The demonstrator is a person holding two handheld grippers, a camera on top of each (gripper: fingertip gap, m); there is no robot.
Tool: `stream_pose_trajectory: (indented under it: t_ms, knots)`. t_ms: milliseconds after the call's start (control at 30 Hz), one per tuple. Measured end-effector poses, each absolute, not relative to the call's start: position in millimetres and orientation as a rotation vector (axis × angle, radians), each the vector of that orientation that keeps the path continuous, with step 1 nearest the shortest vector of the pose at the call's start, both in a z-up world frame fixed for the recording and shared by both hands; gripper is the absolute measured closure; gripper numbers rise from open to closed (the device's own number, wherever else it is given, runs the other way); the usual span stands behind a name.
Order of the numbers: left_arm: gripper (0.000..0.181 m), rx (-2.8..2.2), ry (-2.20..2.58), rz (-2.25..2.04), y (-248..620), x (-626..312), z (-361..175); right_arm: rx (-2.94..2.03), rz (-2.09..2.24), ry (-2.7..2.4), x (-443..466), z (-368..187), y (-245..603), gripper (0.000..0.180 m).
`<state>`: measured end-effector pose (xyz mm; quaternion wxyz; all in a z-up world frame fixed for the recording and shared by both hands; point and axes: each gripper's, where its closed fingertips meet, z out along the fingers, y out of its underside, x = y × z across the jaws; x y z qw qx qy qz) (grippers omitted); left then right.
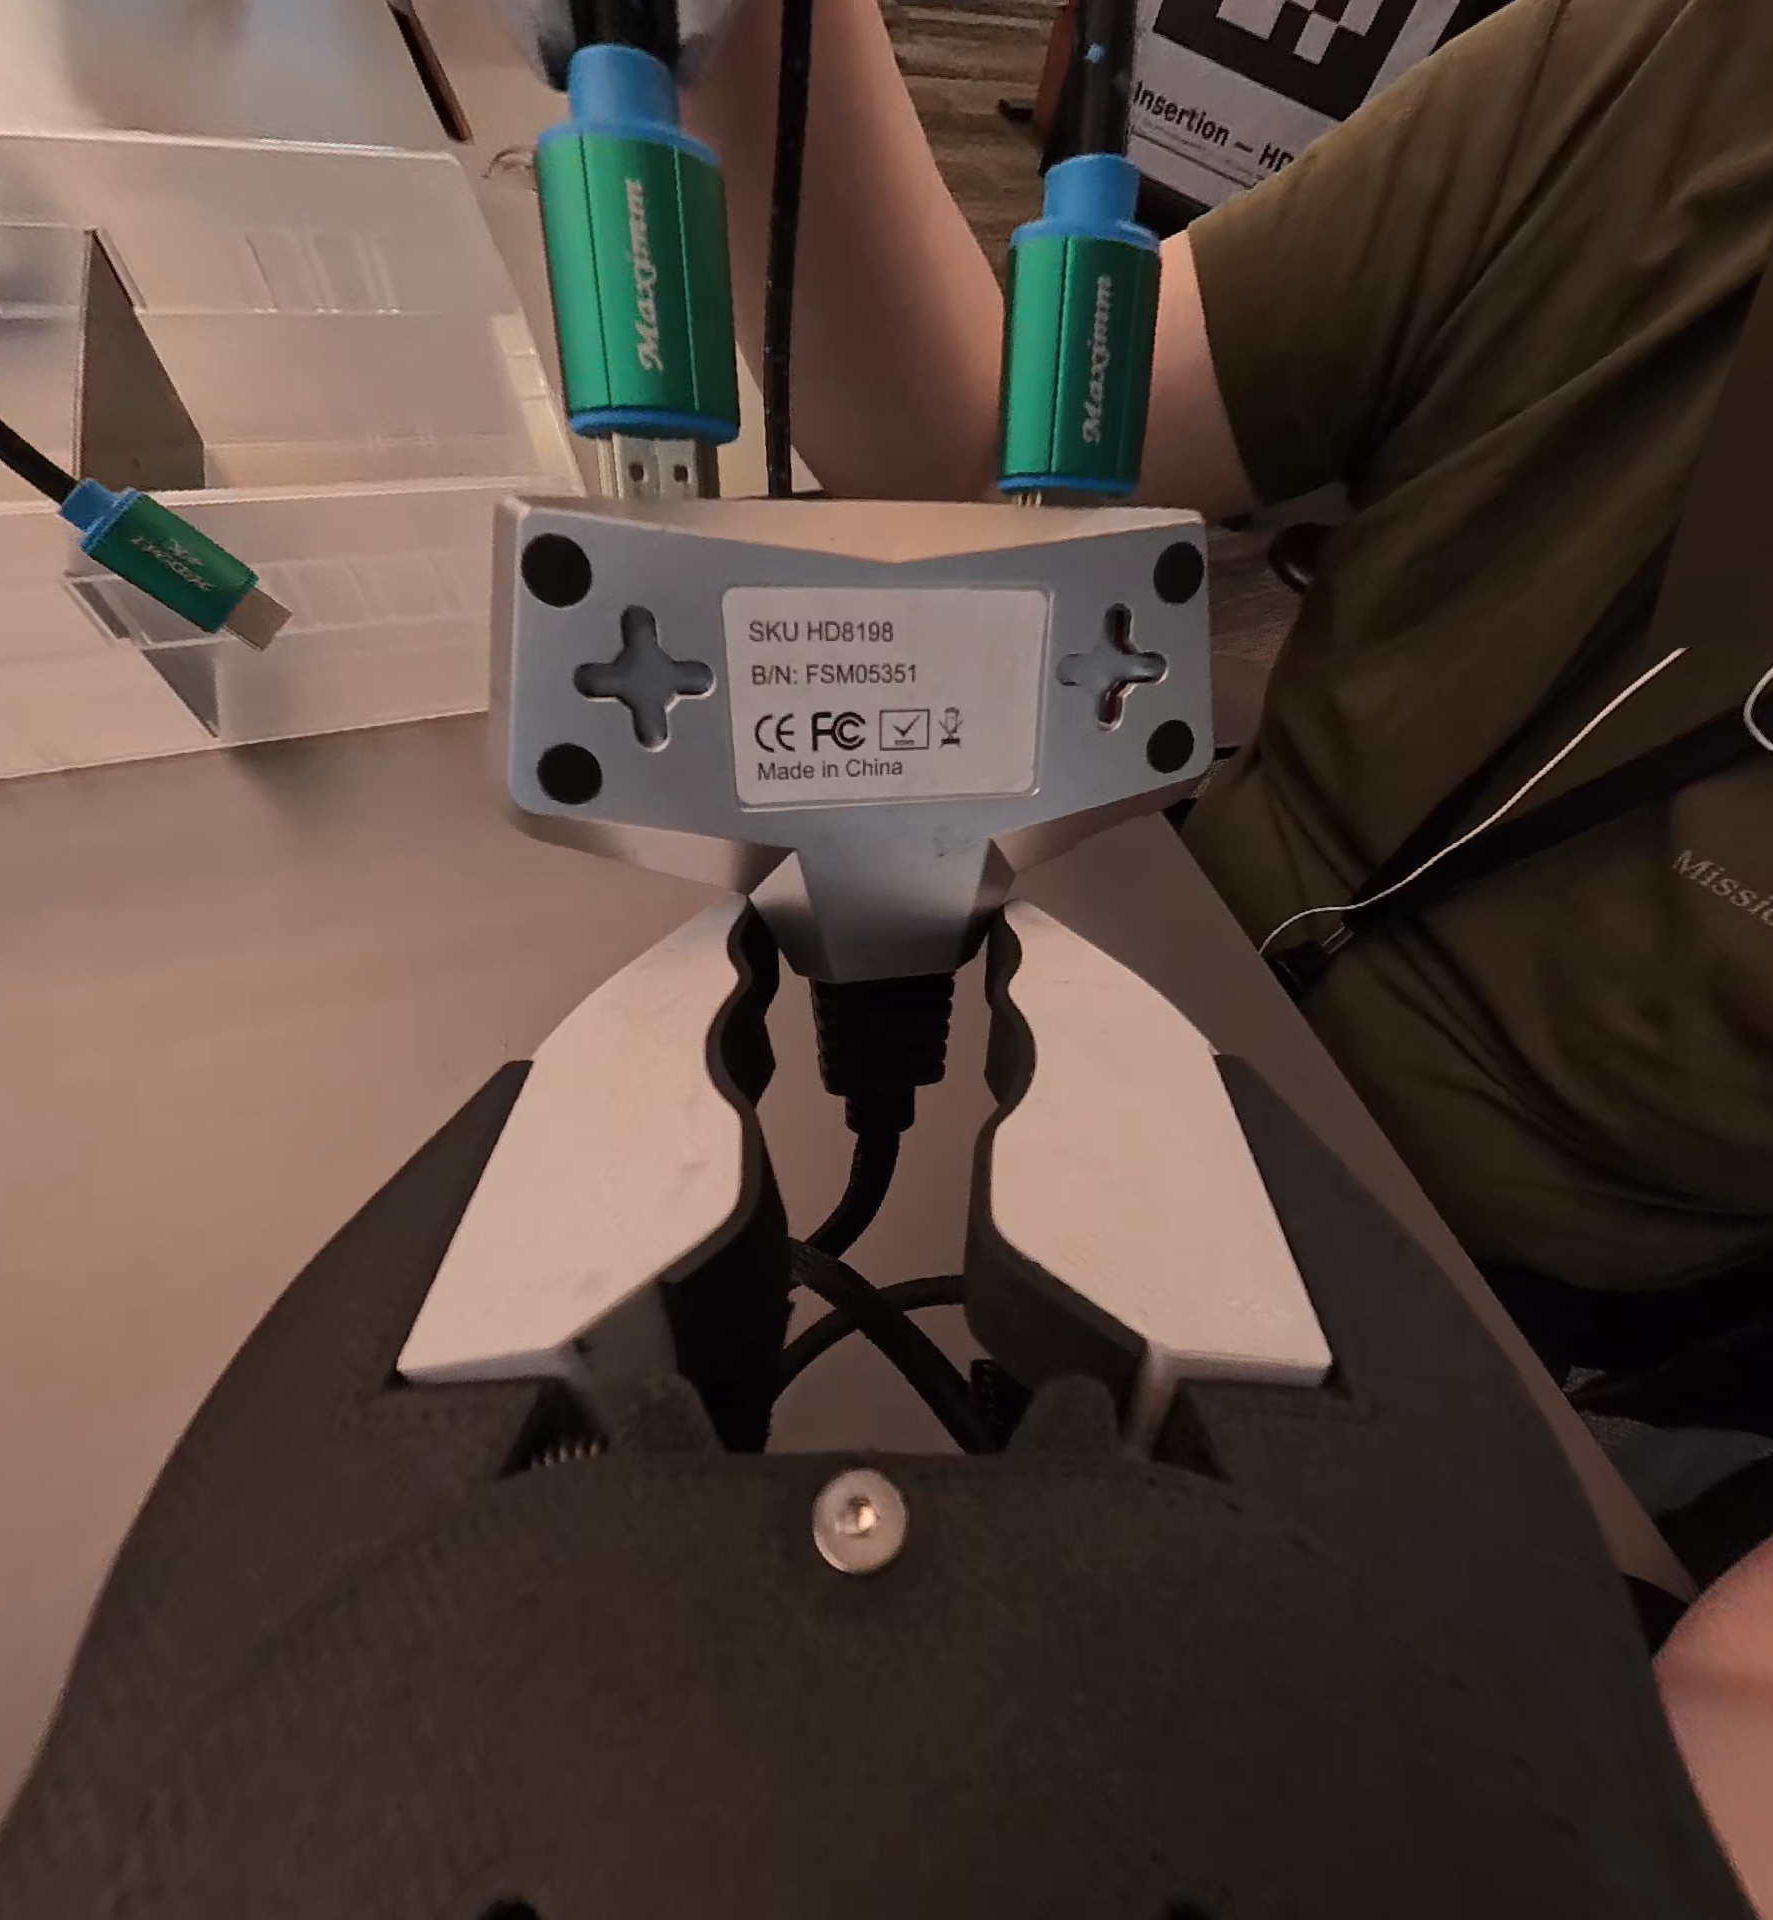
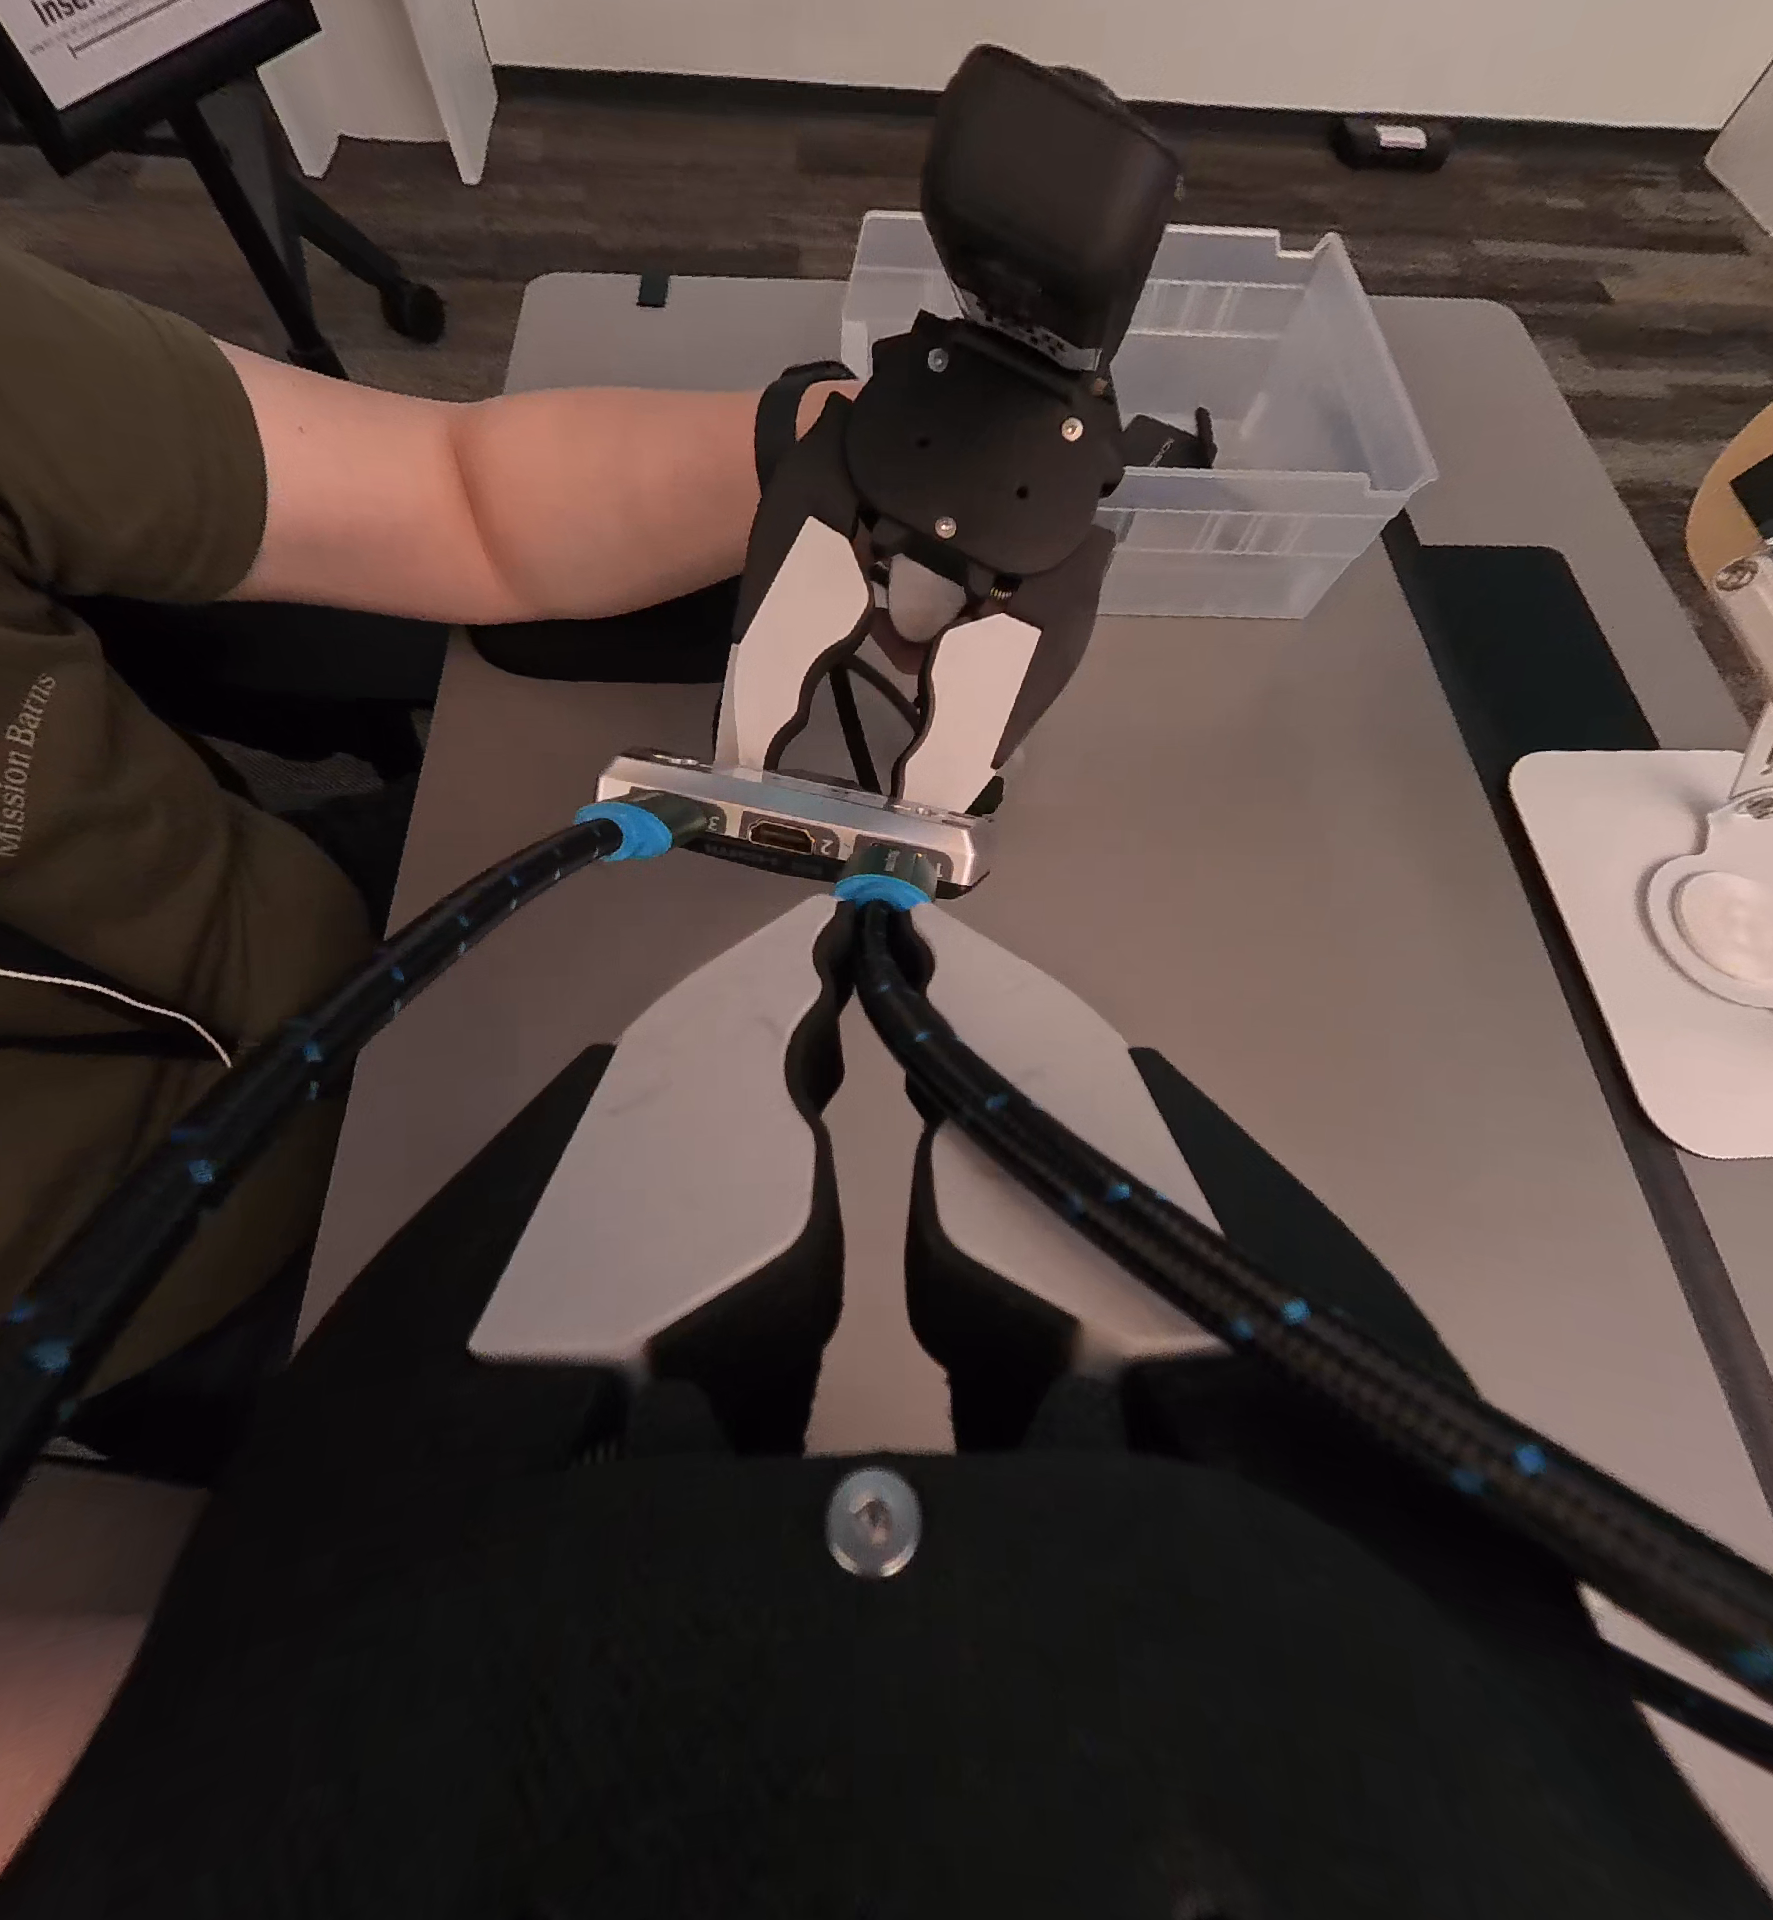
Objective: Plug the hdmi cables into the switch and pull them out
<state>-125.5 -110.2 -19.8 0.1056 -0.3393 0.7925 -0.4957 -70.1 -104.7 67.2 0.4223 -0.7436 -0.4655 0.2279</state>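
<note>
My left gripper (image 1: 871, 914) is shut on the narrow neck of the silver HDMI switch (image 1: 861, 665) and holds it above the table, labelled underside toward the camera. Two green-and-blue HDMI plugs stand in its far edge. The left plug (image 1: 638, 281) shows bare metal at its tip and sits partly in its port. The right plug (image 1: 1079, 353) sits deep. In the right wrist view my right gripper (image 2: 866, 920) is shut on the black braided cable (image 2: 1069, 1153) just behind the plug (image 2: 882, 878) in the switch's (image 2: 788, 810) right port. The middle port (image 2: 778, 834) is empty. A second plug (image 2: 653, 826) fills the left port. The left gripper (image 2: 861, 769) faces me.
A clear plastic bin (image 2: 1277, 416) stands at the table's far side. A third HDMI plug (image 1: 170, 566) rests at it. A white stand base (image 2: 1692, 935) sits at the right. The person's arm (image 2: 508, 499) and torso are on the left.
</note>
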Motion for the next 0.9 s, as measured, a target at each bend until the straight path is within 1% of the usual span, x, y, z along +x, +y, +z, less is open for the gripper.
stream_pose_trajectory:
  t_ms: [167,400,900]
  knots:
    - [0.143,-1.010,2.386,-1.421,-113,-125,-27,-1.895,0.612,-1.180,-70,60,-105,0.173]
    - [0.143,-0.999,2.357,-1.426,-108,-123,-24,-1.891,0.671,-1.132,-68,60,-96,0.173]
    - [0.143,-1.007,2.415,-1.323,-103,-125,-31,-1.853,0.678,-1.162,-72,55,-89,0.173]
